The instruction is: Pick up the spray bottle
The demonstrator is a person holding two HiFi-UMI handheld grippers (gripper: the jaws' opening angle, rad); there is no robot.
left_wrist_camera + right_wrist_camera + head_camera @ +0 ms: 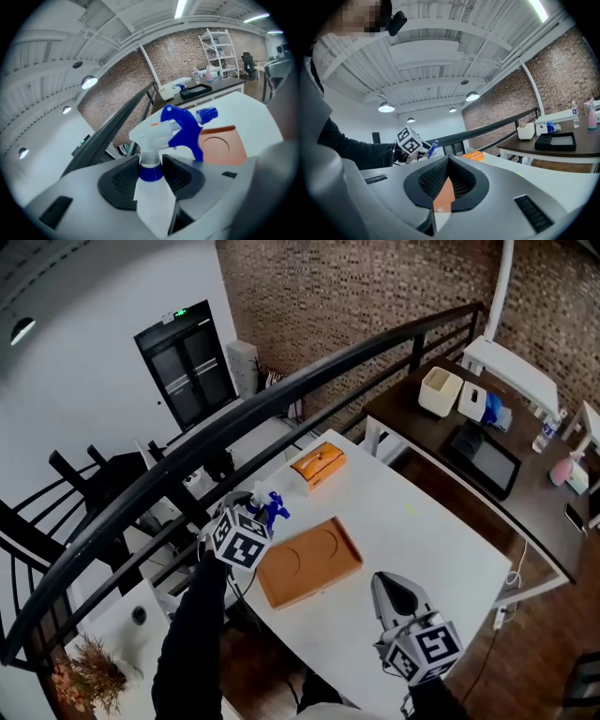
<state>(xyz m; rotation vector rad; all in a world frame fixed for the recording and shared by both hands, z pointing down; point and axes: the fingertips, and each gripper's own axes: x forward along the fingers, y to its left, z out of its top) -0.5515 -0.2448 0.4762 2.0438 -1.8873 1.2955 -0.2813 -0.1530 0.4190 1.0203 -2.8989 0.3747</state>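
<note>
A white spray bottle (pixel 270 507) with a blue trigger head is lifted above the left edge of the white table (pixel 422 531). My left gripper (pixel 257 514) is shut on it. In the left gripper view its dark pads (pixel 124 180) clamp the blue collar at the neck of the spray bottle (pixel 180 126), and the nozzle points right. My right gripper (pixel 386 583) hovers over the table's near side, apart from the bottle. In the right gripper view the right gripper (pixel 449 161) has its tips together with nothing between them.
An orange tray (pixel 309 563) lies on the table just right of the bottle, and an orange box (pixel 319 465) sits farther back. A black railing (pixel 281 390) runs along the table's far left. A dark desk (pixel 441 442) with white bins and a tablet stands back right.
</note>
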